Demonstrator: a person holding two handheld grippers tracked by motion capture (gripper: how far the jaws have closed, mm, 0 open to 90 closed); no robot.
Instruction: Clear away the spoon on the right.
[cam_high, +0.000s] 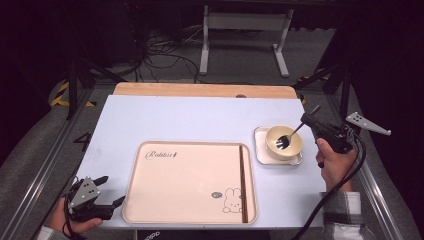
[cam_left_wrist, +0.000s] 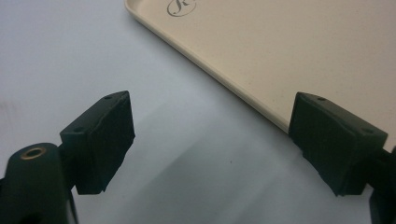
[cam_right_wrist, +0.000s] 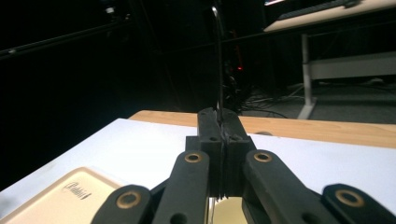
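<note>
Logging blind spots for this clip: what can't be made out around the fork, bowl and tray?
- Fork: in the high view its head is too small and dark to count tines; in the right gripper view the fingers hide it.
- Bowl: contents unclear in the high view.
- Tray: cut off by the frame edge in the left gripper view, its lettering mostly lost.

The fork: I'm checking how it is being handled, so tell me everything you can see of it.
The fork is dark, slim and looks like metal or black plastic. Its tines sit inside the cream bowl, which stands on a small square plate to the right of the tray. Its handle slants up and to the right into the right hand-held gripper, whose jaws are shut on it. In the right gripper view, the thin handle rises from between the closed pads.
</note>
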